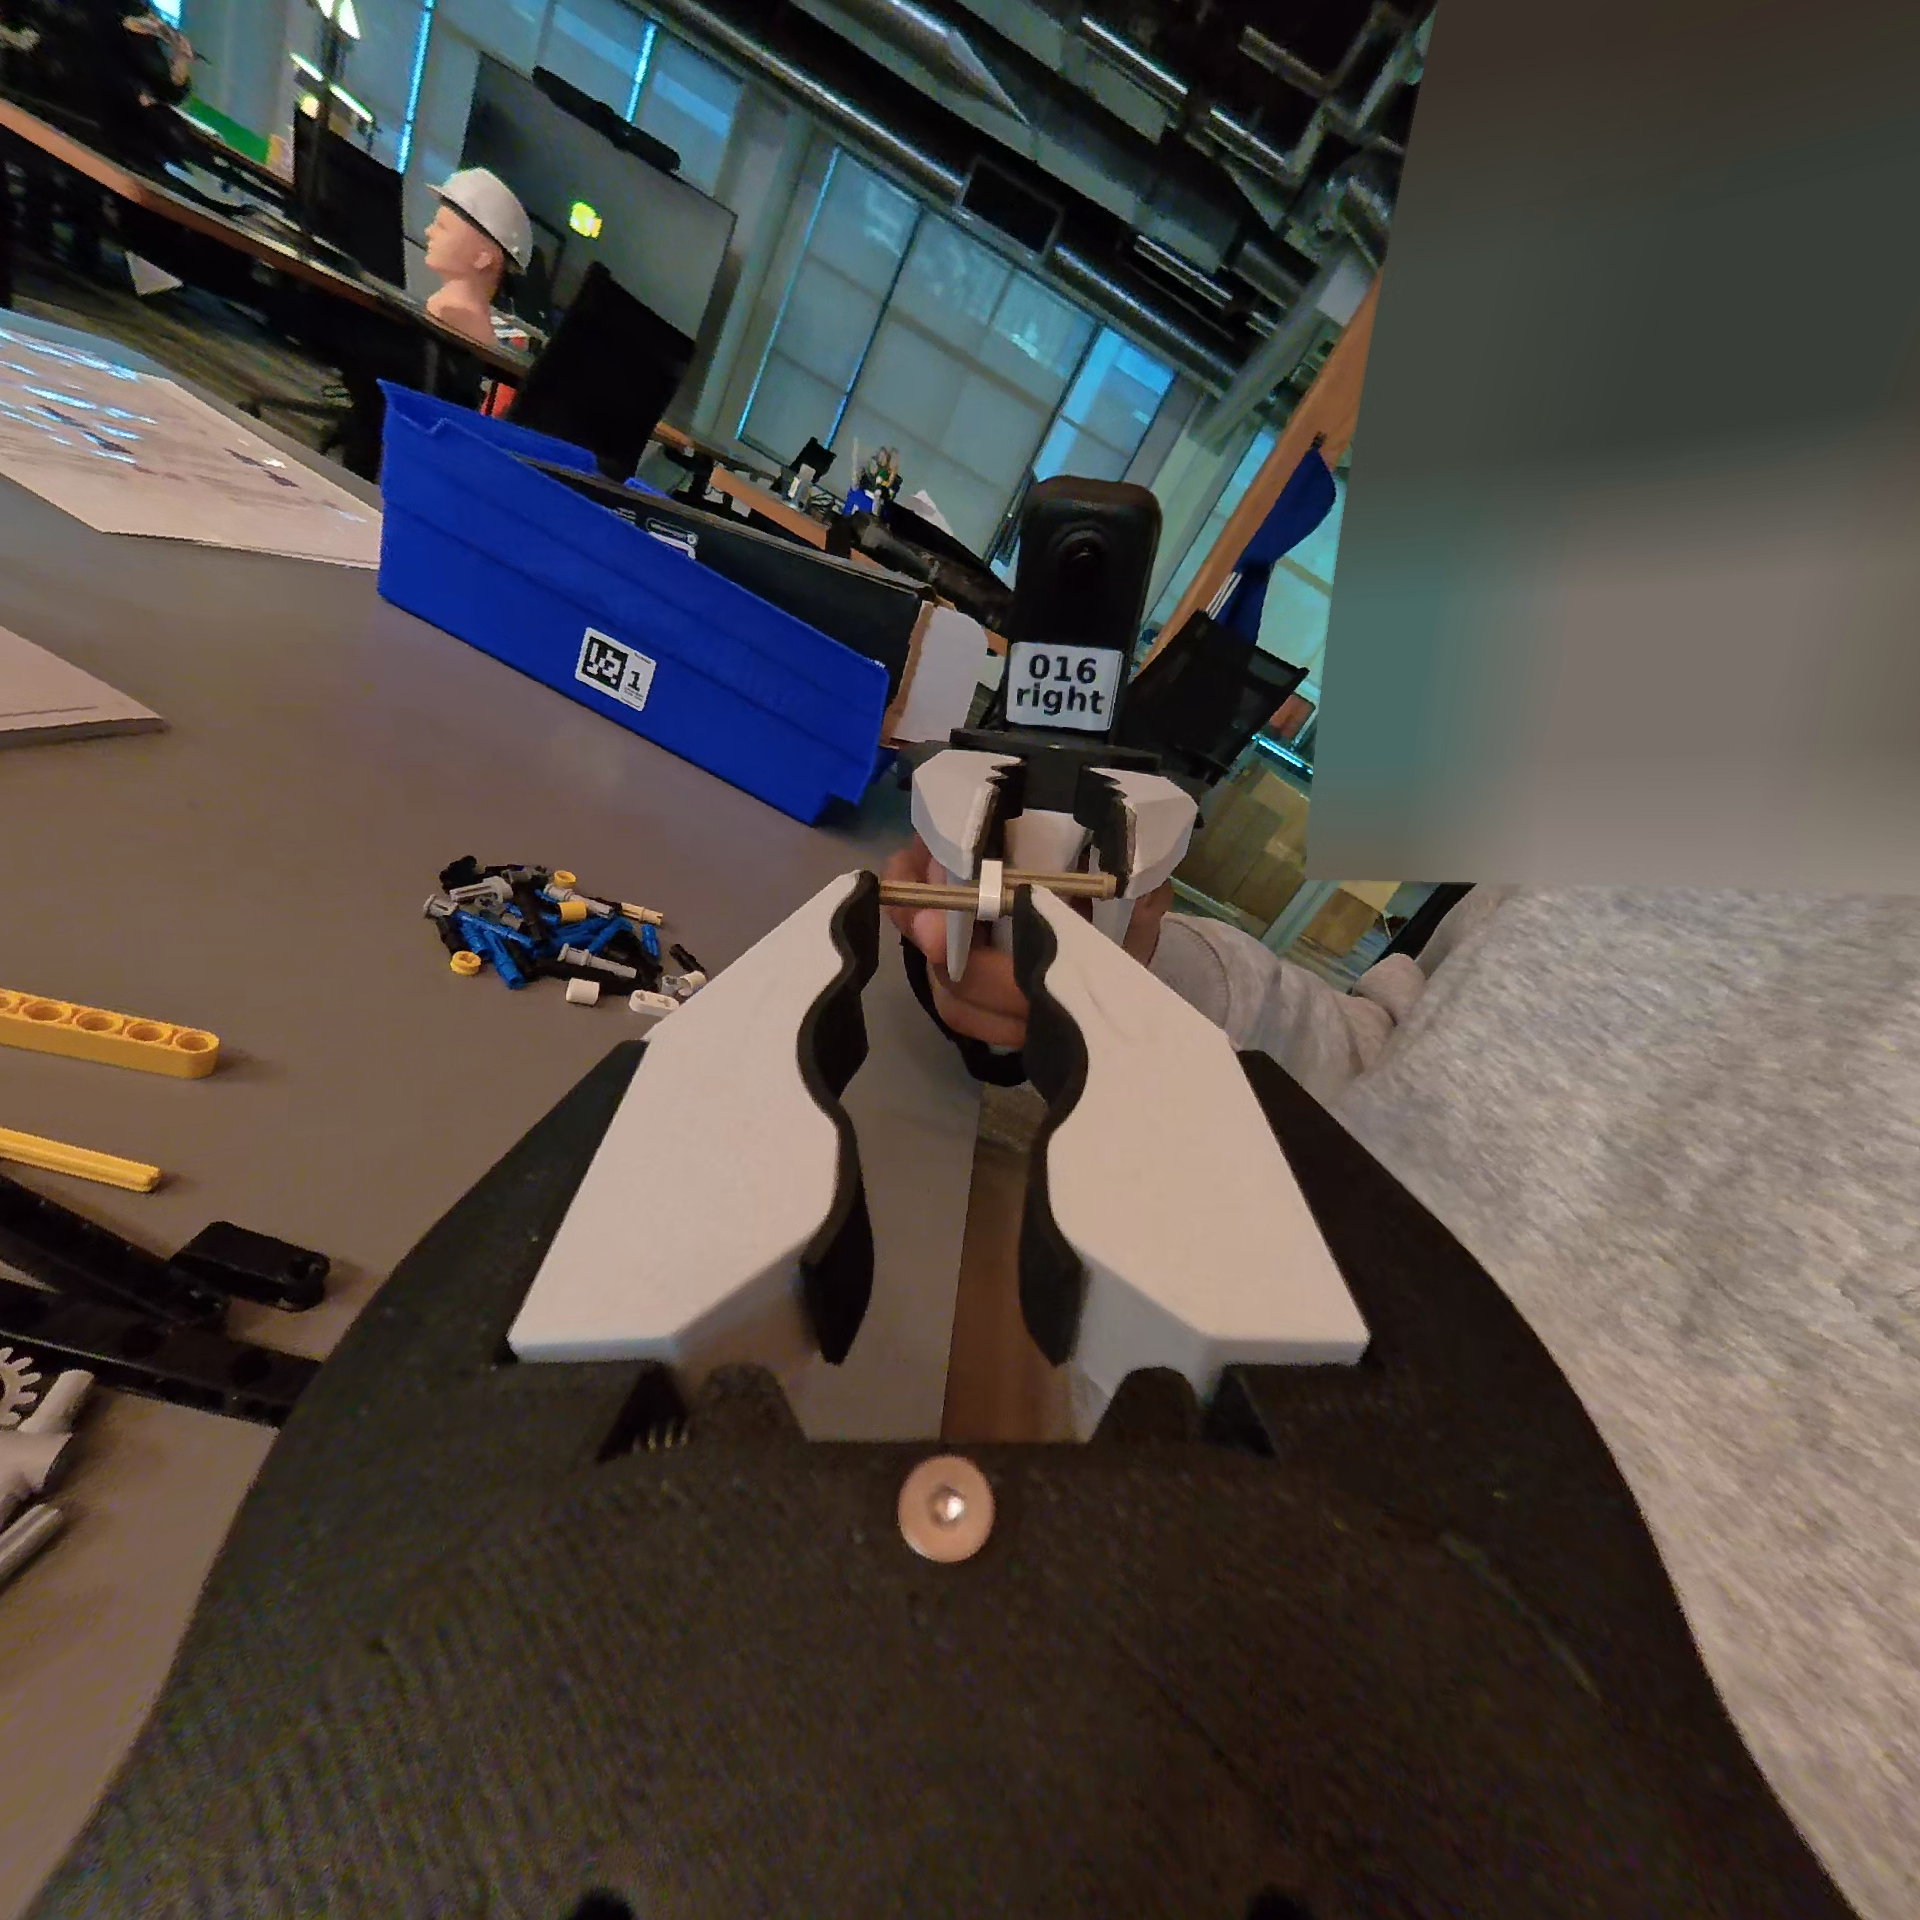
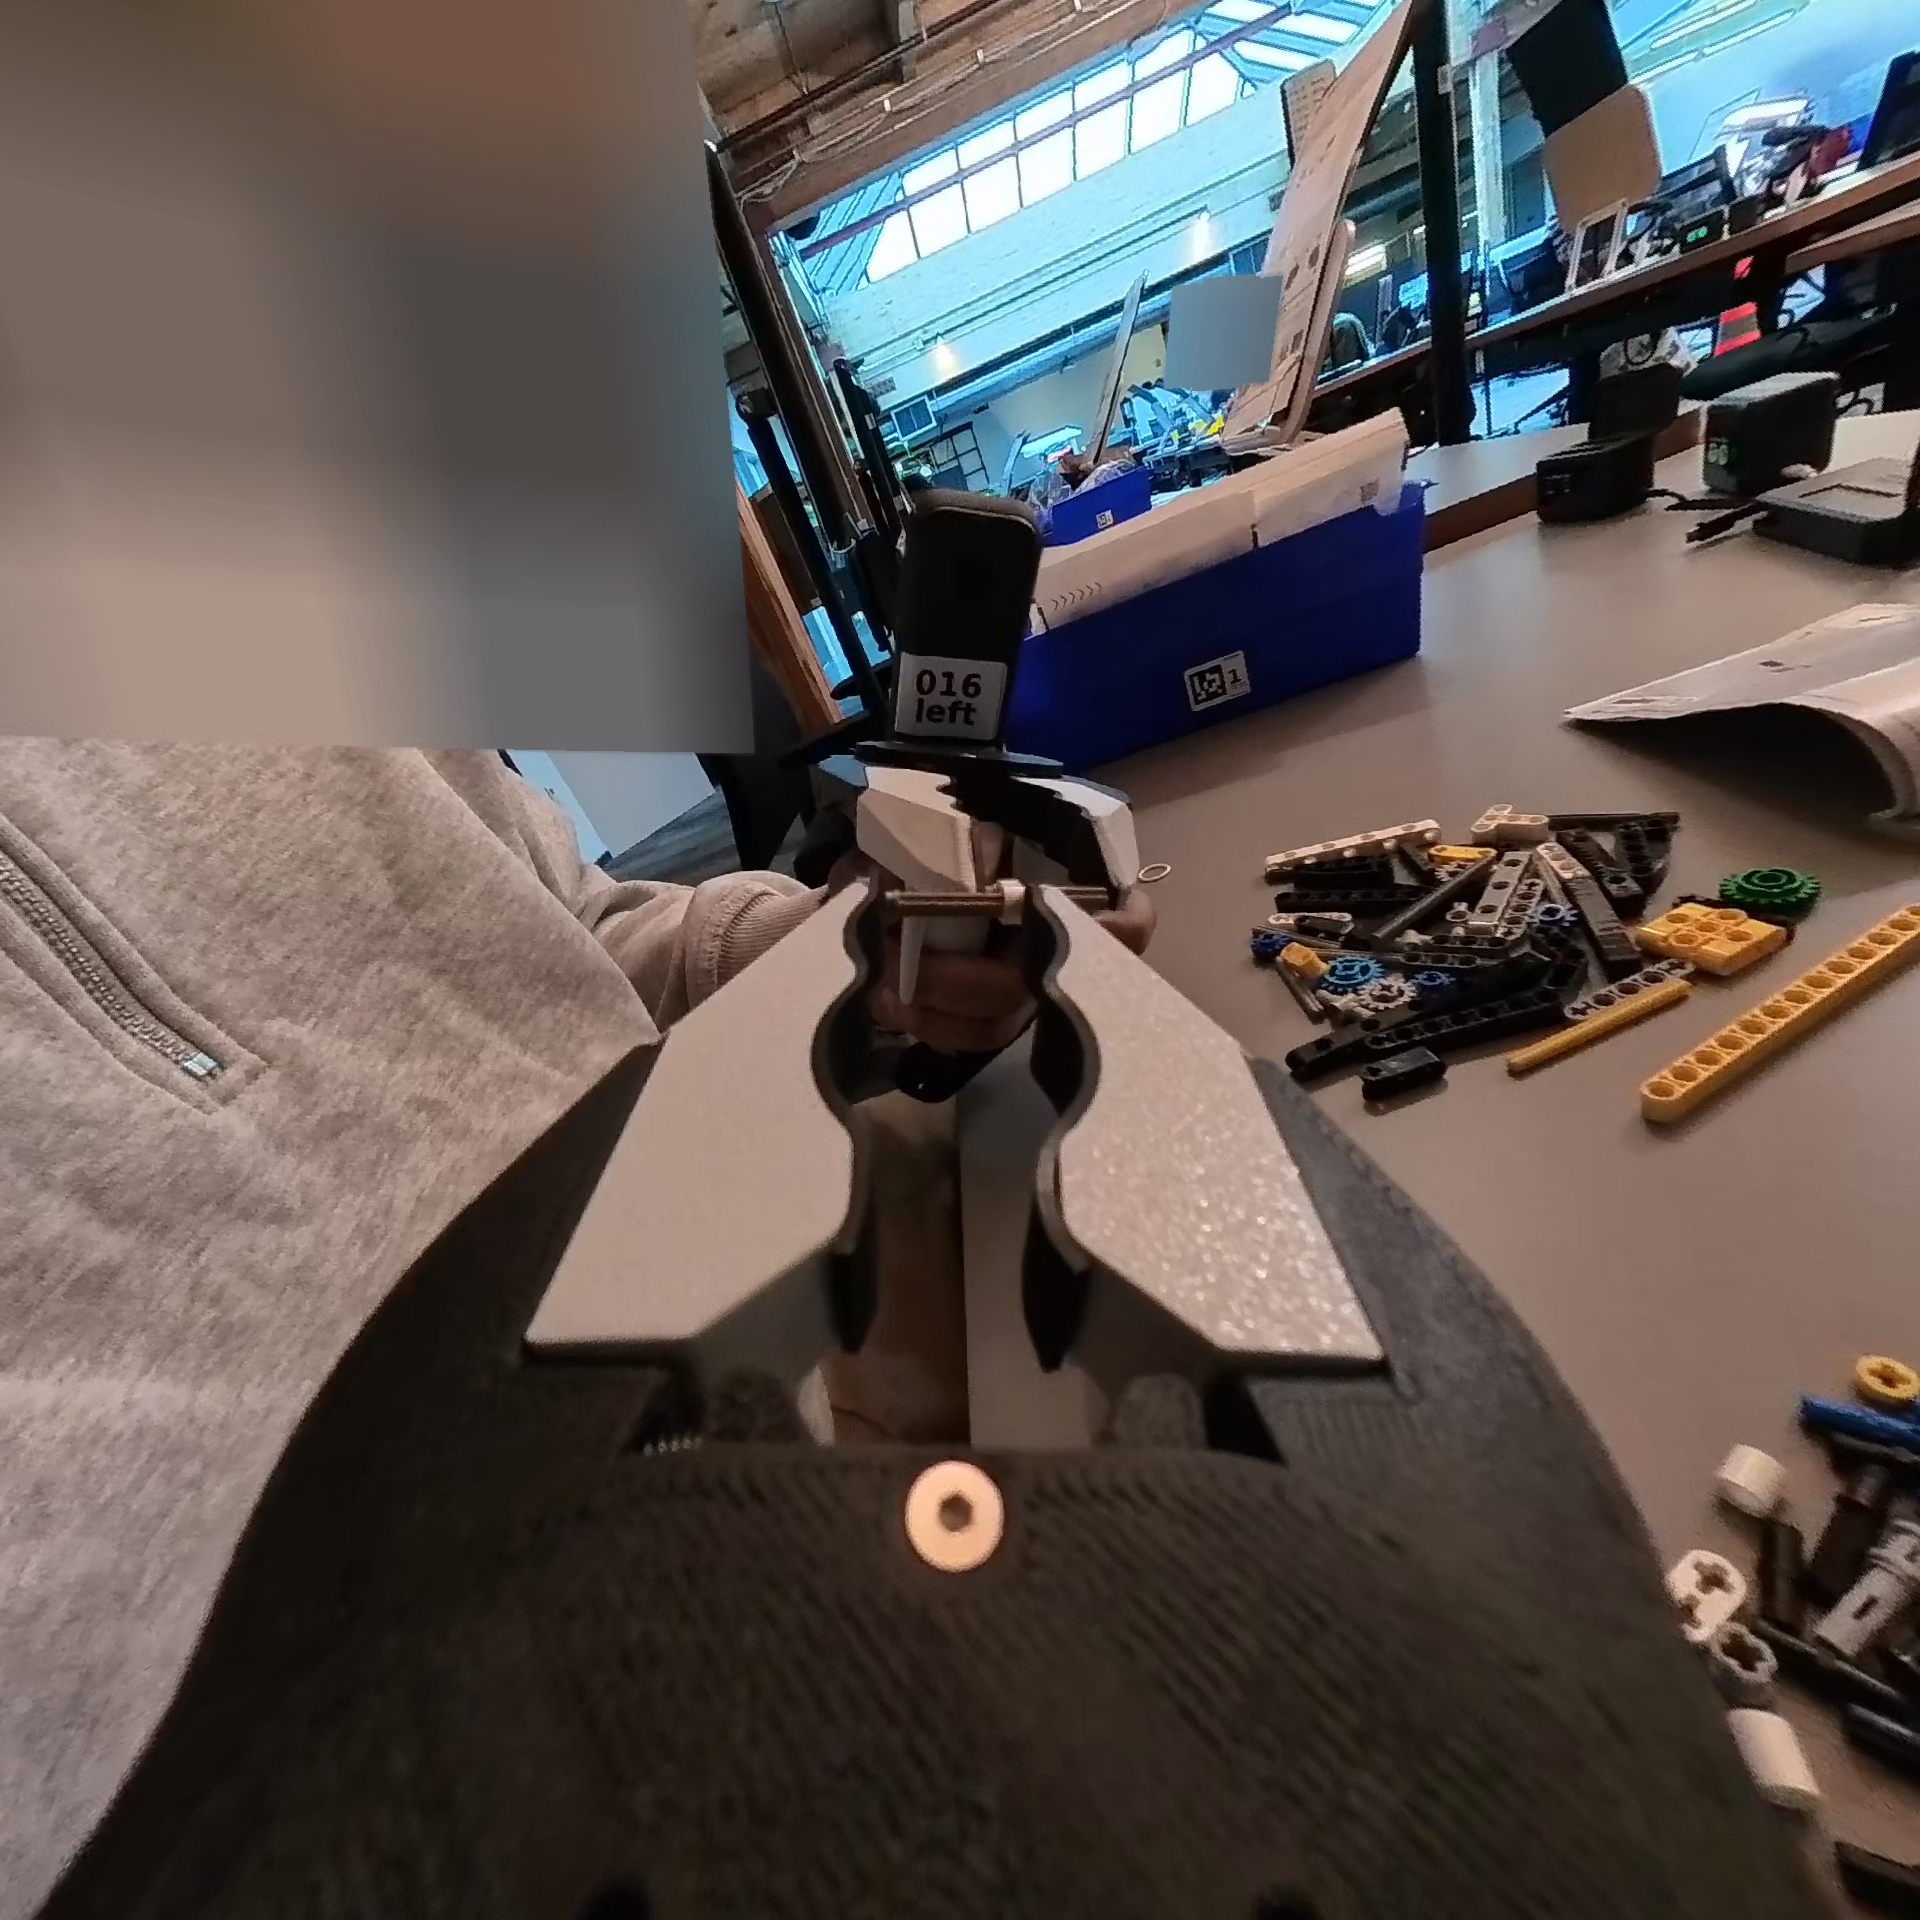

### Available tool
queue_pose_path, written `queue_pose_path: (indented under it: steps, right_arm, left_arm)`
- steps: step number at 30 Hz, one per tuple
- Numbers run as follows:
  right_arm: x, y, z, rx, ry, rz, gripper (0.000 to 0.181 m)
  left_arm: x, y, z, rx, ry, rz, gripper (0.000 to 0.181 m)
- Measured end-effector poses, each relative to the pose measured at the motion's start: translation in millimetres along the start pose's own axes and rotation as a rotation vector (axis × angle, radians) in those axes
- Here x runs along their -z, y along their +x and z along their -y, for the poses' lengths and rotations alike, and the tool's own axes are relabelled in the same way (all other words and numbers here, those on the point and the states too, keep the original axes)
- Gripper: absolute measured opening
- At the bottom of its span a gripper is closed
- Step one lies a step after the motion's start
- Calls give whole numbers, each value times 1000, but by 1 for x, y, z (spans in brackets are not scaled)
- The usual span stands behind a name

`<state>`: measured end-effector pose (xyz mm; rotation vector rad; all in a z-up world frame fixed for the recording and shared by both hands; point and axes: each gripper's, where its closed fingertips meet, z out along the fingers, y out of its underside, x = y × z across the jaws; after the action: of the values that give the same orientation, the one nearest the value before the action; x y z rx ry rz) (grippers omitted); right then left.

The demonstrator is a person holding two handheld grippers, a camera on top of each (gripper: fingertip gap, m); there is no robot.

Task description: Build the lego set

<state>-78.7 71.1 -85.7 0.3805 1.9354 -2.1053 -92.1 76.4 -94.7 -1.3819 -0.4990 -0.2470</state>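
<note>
A tan axle (image 1: 925, 891) with a small white connector (image 1: 992, 890) on its middle hangs in the air above the table edge, between the two grippers, which face each other. My left gripper (image 1: 945, 894) is closed down on the axle, one fingertip at its end and the other beside the connector. My right gripper (image 1: 1039, 883) shows beyond it, holding the other half. In the right wrist view my right gripper (image 2: 956, 899) grips the axle (image 2: 945, 902) in the same way, next to the connector (image 2: 1009, 896), with the left gripper (image 2: 1008, 883) behind.
On the grey table lie a heap of small pins (image 1: 561, 930), a yellow beam (image 1: 104, 1029), black beams (image 1: 156, 1299), a pile of beams and gears (image 2: 1475, 935), a long yellow beam (image 2: 1787, 1008) and a booklet (image 2: 1766, 696). A blue bin (image 1: 623, 623) stands behind. A person's grey sweater (image 2: 260, 1039) is close. The grippers are tip to tip, or close to it. From the left gripper's tips to the yellow beam (image 1: 104, 1029) is close to 15 cm. Look for it in the right wrist view (image 2: 1712, 1070) too.
</note>
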Motion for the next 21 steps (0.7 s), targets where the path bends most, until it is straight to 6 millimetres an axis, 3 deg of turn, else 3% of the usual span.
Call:
queue_pose_path:
  steps: [21]
  right_arm:
    - [-3, 1, 0, 91, -28, -45, 24]
  left_arm:
    - [0, 0, 0, -52, -11, 27, 23]
